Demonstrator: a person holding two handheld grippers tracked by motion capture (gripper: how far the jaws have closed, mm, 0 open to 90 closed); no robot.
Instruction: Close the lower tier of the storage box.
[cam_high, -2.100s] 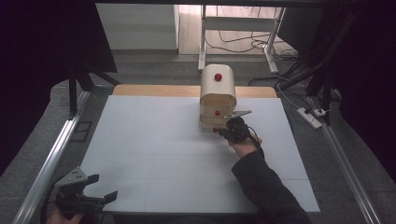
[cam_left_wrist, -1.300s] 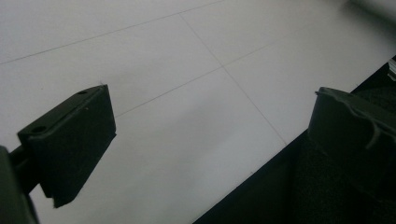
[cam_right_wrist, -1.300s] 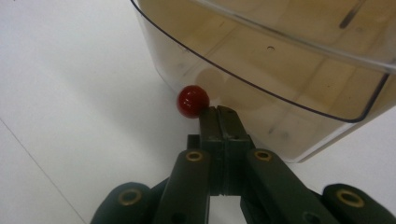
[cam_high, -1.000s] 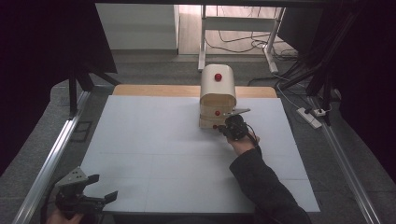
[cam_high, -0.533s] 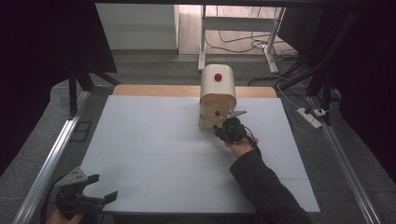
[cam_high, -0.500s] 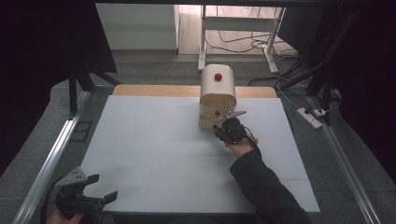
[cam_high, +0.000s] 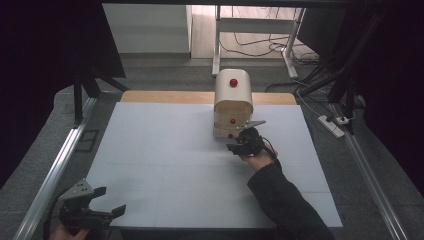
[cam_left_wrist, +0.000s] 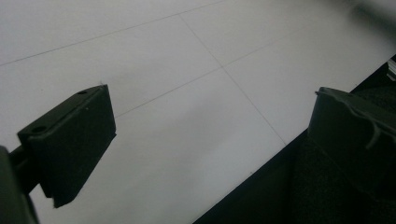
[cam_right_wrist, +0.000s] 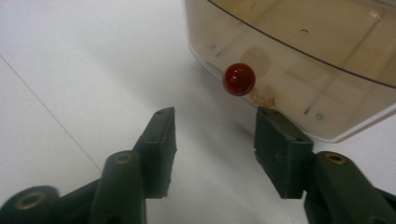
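My left gripper (cam_high: 107, 210) sits at the near left corner of the white tabletop (cam_high: 165, 165), its black jaws spread wide over bare surface at the table's edge, nothing between them. Toward the middle right, at the far side of the table, stands the tan wooden drawer cabinet with a rounded top (cam_high: 233, 102), a small red ball knob on each of its fronts. My right gripper (cam_right_wrist: 212, 144) points at the lowest drawer; its jaws have just been opening and now stand apart, released, just short of the glossy red round knob (cam_right_wrist: 239, 79), which sits ahead of the gap, untouched.
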